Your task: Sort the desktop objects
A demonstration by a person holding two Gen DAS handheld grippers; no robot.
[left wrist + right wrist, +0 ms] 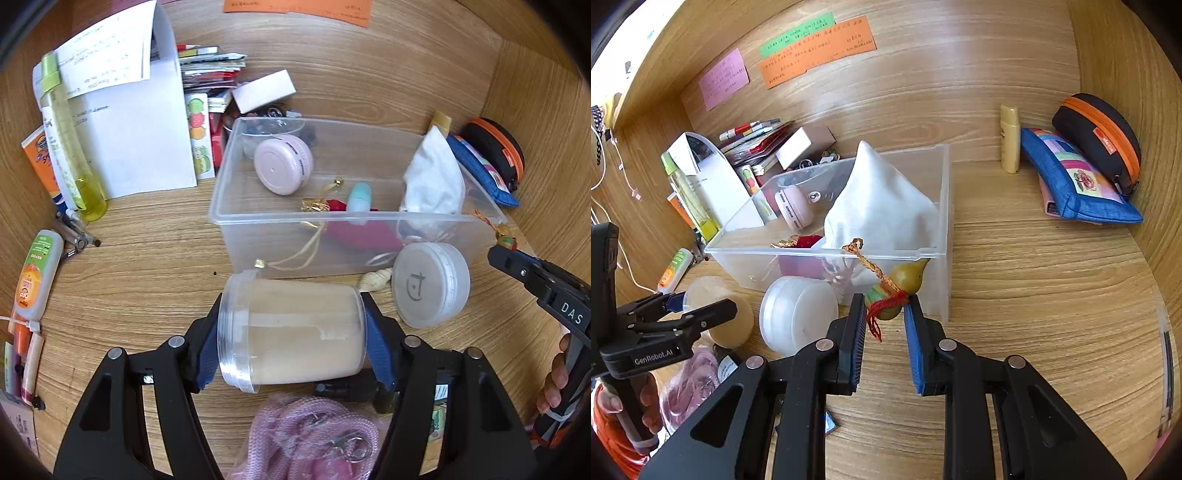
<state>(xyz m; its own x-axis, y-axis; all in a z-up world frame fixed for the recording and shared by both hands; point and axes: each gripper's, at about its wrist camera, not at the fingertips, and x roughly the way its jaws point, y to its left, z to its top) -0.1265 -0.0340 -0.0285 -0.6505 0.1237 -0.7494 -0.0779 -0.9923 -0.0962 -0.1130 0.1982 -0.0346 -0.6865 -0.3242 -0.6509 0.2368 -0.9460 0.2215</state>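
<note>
I have 2 picks in hand: my left claw [291, 332] pinches the jar [295, 328] sideways just short of the bin's [332, 218] near wall, my right claw [885, 310] pinches the gourd [892, 295] at its near-right corner. Next, I'd lift both over the rim and release.

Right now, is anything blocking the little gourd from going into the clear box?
Partly. The right gripper holds the gourd charm just outside the clear box, whose front wall stands between them. Inside that corner sits a white cloth bag, so space there looks tight.
</note>
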